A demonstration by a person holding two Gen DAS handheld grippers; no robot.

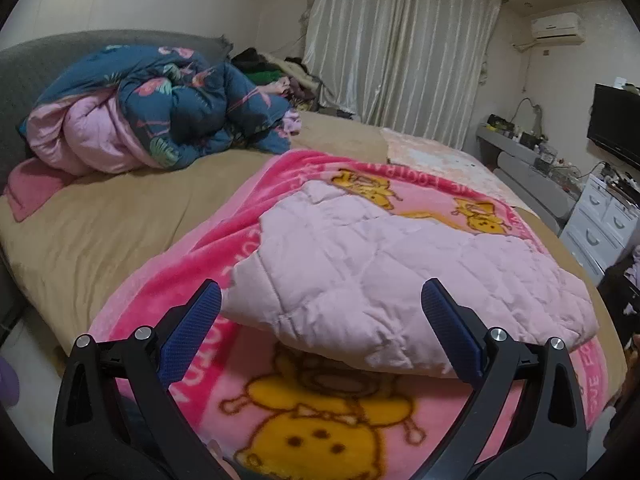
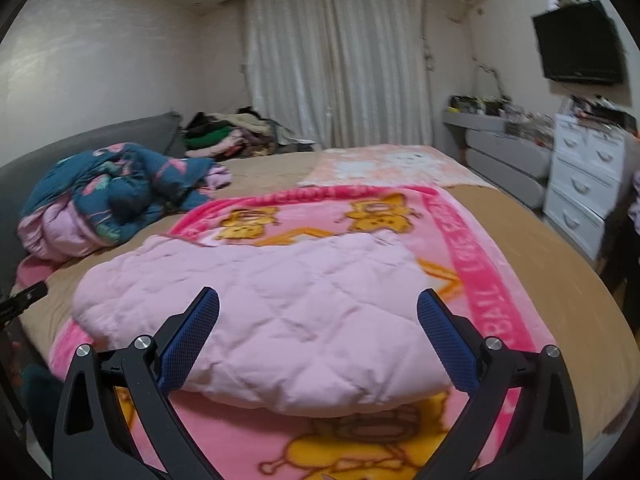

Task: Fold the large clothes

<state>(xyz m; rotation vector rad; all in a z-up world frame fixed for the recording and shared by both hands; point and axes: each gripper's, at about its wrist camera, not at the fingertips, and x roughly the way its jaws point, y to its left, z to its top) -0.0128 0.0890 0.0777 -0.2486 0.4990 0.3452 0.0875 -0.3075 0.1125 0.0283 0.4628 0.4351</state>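
A pale pink quilted garment (image 1: 380,272) lies folded on a bright pink cartoon blanket (image 1: 320,432) spread over the bed. It also shows in the right wrist view (image 2: 280,320), on the same blanket (image 2: 360,452). My left gripper (image 1: 322,300) is open and empty, hovering just before the garment's near left edge. My right gripper (image 2: 318,308) is open and empty, over the garment's near edge. Neither touches the cloth.
A bunched teal and pink duvet (image 1: 160,112) lies at the bed's far left by the grey headboard (image 1: 24,92). A clothes pile (image 2: 228,132) sits by the curtains. White drawers (image 2: 584,176) and a wall television (image 2: 580,44) stand at the right.
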